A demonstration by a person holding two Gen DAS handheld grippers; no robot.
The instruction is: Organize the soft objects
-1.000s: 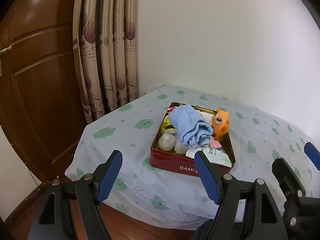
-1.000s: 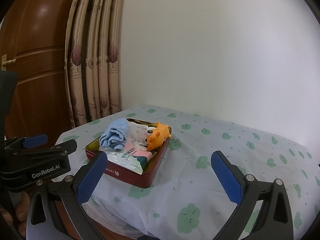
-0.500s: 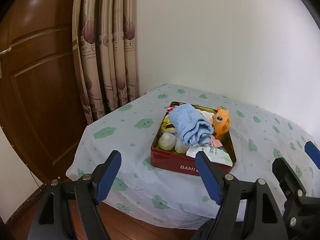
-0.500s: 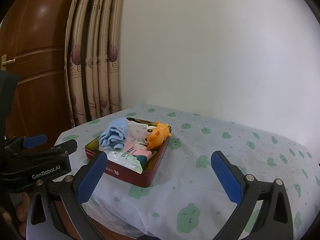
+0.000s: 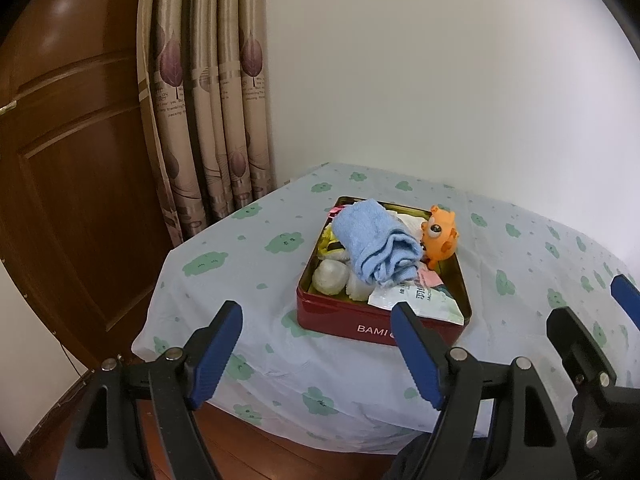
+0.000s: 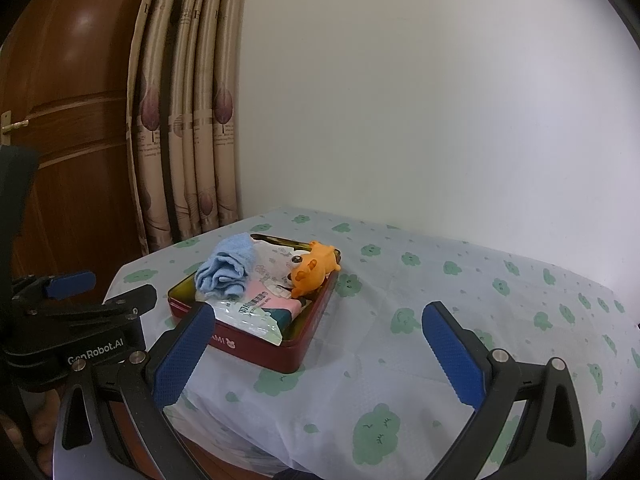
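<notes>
A red tin box (image 5: 340, 318) (image 6: 304, 344) sits on the table, filled with soft things. A rolled blue towel (image 5: 376, 246) (image 6: 226, 268) lies on top. An orange plush toy (image 5: 440, 238) (image 6: 314, 266) lies at the box's right side. A white wipes packet (image 5: 424, 300) (image 6: 248, 316) lies at the front, with white and yellow soft items (image 5: 330, 276) at the left. My left gripper (image 5: 316, 350) is open and empty, short of the table's edge. My right gripper (image 6: 318, 354) is open and empty, right of the box.
The table wears a pale blue cloth with green clouds (image 5: 224, 280) (image 6: 480, 320). A curtain (image 5: 208, 100) and a brown wooden door (image 5: 72, 140) stand at the left. A white wall is behind. The left gripper's body shows in the right wrist view (image 6: 80, 320).
Both grippers have drawn back a little from the table. Nothing in the box has moved and both stay open.
</notes>
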